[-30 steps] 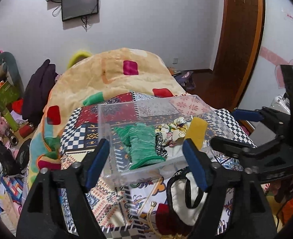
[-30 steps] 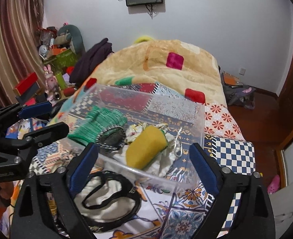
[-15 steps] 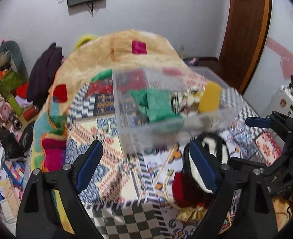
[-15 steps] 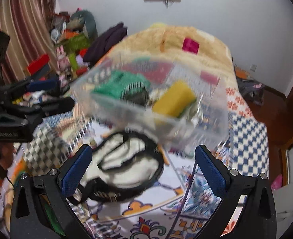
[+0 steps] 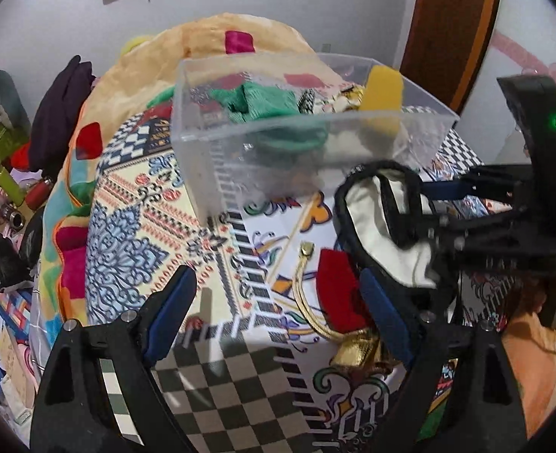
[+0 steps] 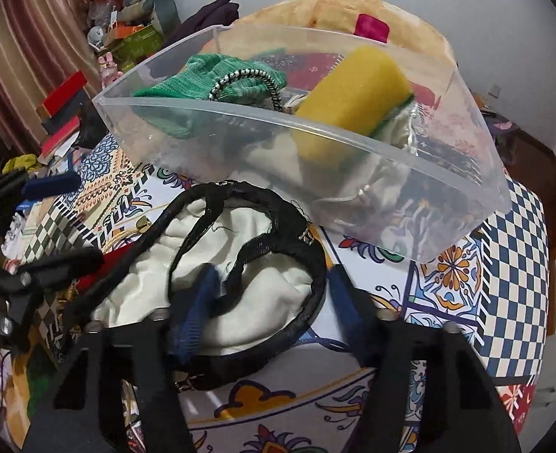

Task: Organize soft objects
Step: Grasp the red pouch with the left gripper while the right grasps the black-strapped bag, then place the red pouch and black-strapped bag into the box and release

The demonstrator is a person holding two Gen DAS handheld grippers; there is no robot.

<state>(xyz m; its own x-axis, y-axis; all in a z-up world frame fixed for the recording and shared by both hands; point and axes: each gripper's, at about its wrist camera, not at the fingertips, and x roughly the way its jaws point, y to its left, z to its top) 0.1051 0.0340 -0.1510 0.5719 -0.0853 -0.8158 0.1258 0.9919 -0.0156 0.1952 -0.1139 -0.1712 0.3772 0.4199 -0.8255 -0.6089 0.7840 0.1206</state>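
Note:
A clear plastic bin (image 5: 278, 158) (image 6: 353, 173) on the patterned bedspread holds a green knit cloth (image 5: 274, 102) (image 6: 198, 75), a yellow sponge (image 5: 383, 94) (image 6: 349, 102), a black-and-white band (image 6: 240, 75) and pale fabric. In front of it lies a white cloth bag with black trim (image 5: 383, 219) (image 6: 240, 275). My right gripper (image 6: 274, 294) is open, its fingers straddling the bag's near side. My left gripper (image 5: 278, 302) is open and empty above the bedspread, left of a red cloth (image 5: 338, 287) and a gold strap (image 5: 308, 302).
The bed (image 5: 145, 226) carries an orange blanket (image 5: 210, 49) at its far end. Clutter, toys and boxes (image 6: 127, 37) crowd the floor on the left. A wooden door (image 5: 451, 30) stands at the back right.
Both grippers dropped down and in toward the bedspread. My right gripper closed in over the white bag and its jaws narrowed. The bin now looms higher in both views.

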